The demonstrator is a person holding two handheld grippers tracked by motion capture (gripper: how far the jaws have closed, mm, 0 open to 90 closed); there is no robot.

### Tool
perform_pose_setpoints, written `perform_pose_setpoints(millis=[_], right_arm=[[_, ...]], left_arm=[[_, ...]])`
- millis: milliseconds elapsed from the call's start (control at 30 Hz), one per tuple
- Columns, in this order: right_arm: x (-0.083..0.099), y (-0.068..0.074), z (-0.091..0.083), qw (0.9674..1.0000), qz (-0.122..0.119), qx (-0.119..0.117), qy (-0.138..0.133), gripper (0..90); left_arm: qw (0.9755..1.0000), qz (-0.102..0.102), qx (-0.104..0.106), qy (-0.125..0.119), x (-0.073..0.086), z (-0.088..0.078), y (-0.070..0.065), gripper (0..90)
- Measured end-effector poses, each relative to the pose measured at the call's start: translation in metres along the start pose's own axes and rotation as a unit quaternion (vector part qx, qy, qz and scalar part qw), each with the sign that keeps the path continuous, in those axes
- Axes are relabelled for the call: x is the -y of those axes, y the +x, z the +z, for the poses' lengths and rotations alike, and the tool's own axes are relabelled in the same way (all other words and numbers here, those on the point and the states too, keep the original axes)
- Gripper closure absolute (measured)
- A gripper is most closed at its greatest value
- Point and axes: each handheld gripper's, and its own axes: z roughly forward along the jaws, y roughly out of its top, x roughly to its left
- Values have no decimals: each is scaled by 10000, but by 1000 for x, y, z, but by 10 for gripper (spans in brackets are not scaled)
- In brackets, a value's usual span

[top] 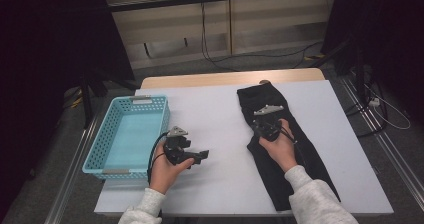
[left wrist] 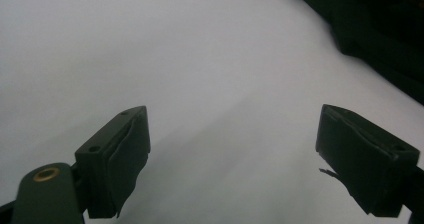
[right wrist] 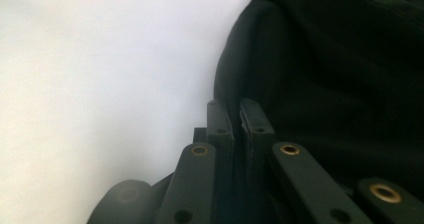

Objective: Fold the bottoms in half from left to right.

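Observation:
A long black garment [top: 305,154] lies folded lengthwise on the right half of the white table [top: 210,114]. My right gripper [top: 257,128] sits at the garment's left edge, about halfway along it. In the right gripper view its jaws are pressed together [right wrist: 235,109] right where the black garment [right wrist: 340,74] bulges up, pinching that edge. My left gripper [top: 200,156] hovers over bare white table between the basket and the garment, pointing right. Its jaws stand wide apart [left wrist: 232,159] with nothing between them, and the dark garment [left wrist: 380,39] shows far off at the upper right.
A light blue perforated basket [top: 102,134] stands at the table's left edge, with nothing visible inside. Beyond the table's far wooden edge are cables on the floor and dark stands on both sides.

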Motion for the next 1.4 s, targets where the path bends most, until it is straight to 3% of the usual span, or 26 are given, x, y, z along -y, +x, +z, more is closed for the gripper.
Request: perform_pose_setpoints(millis=[200, 533, 733, 867, 967, 1167, 1400], right_arm=[[3, 19, -7, 9987, -235, -459, -41, 854], [10, 43, -8, 9949, -403, -928, -16, 851], [9, 67, -7, 9887, -649, -1355, 21, 849], [9, 84, -7, 9844, -889, -1519, 32, 849], [9, 88, -8, 9813, -893, -1702, 55, 848], [10, 94, -8, 9777, -993, -1850, 59, 846], [11, 108, -10, 9703, -1202, -2098, 64, 838]], left_arm=[[10000, 28, 54, 29, -4, 2, 0, 142], [10000, -6, 49, 9, -9, 6, 2, 141], [9998, -148, -79, -54, -9, 3, 6, 135], [9998, -175, -111, -84, -10, 1, 8, 134], [9997, -181, -120, -69, -9, 0, 9, 133], [9996, -224, -154, -88, -9, 0, 11, 132], [9993, -289, -151, -158, -9, -1, 13, 126]])
